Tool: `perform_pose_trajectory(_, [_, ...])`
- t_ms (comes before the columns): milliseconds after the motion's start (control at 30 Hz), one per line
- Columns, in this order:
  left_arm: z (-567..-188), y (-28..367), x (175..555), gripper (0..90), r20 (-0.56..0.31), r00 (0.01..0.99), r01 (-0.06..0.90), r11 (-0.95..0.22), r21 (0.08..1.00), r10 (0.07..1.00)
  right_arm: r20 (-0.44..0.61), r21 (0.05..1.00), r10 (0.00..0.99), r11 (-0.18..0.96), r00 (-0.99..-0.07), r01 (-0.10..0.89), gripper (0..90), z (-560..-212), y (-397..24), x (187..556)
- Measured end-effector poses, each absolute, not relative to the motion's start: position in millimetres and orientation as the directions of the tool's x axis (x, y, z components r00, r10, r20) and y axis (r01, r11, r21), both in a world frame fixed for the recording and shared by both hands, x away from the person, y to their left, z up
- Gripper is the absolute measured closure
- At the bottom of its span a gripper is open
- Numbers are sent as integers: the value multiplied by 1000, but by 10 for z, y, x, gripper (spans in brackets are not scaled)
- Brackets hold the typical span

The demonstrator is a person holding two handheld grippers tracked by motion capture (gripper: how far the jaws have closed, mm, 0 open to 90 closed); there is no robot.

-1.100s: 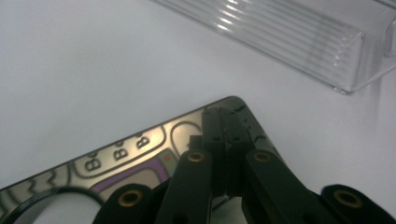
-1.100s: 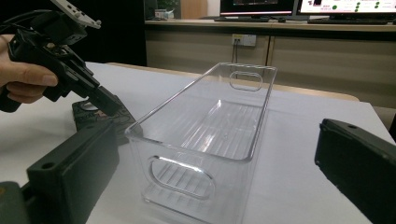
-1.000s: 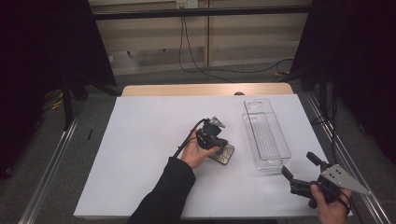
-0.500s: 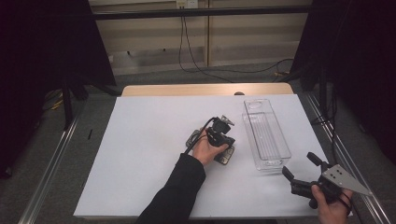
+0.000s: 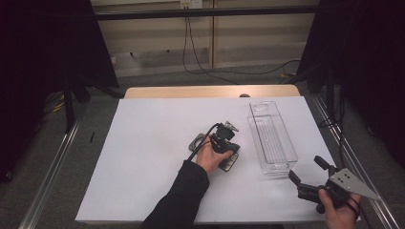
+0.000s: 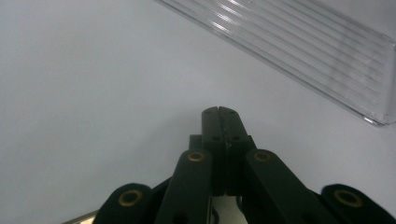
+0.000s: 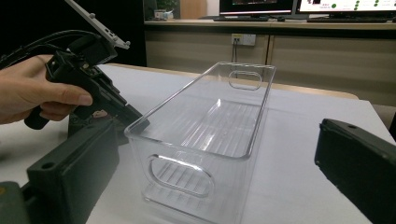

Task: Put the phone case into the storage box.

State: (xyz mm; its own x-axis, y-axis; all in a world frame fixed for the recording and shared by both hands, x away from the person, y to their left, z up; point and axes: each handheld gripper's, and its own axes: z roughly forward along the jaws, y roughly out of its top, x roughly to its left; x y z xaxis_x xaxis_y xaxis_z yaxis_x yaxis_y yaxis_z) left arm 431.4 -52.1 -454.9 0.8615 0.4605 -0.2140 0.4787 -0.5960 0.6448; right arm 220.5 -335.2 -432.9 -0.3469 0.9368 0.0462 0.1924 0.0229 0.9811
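Right now the small dark flat object [image 5: 229, 162] lies on the white worktop [image 5: 143, 167], half hidden under your left hand, so you cannot read its long axis with any certainty. It looks hard and slab-like, with a paler patterned face. The left gripper [image 5: 234, 150] stands right over it, jaws clenched together with nothing between them, tips angled down towards the worktop. Those tips point past the object at the clear bin [image 5: 272, 136] just beside it, so the object sits under and behind the jaws, not ahead of them.

The bin is a long, rigid, transparent plastic box with a ribbed floor and oval handle cut-outs at each end, and its long axis runs away from you. Your right gripper [image 5: 308, 171] waits near the bin's near end, jaws released and spread wide. The left hand is plainly nearer the object.
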Motion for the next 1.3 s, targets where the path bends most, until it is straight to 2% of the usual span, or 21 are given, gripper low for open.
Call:
perform_pose_trajectory(300, [-4564,-458,4242,900,-236,864,481,-588,650,446,43,981,937,27,-347,192,0,-4331,-3351,2205])
perform_pose_trajectory(1300, [-4531,-368,4047,900,-223,884,451,-626,637,410,39,981,937,30,-347,190,0,-4329,-3347,2203])
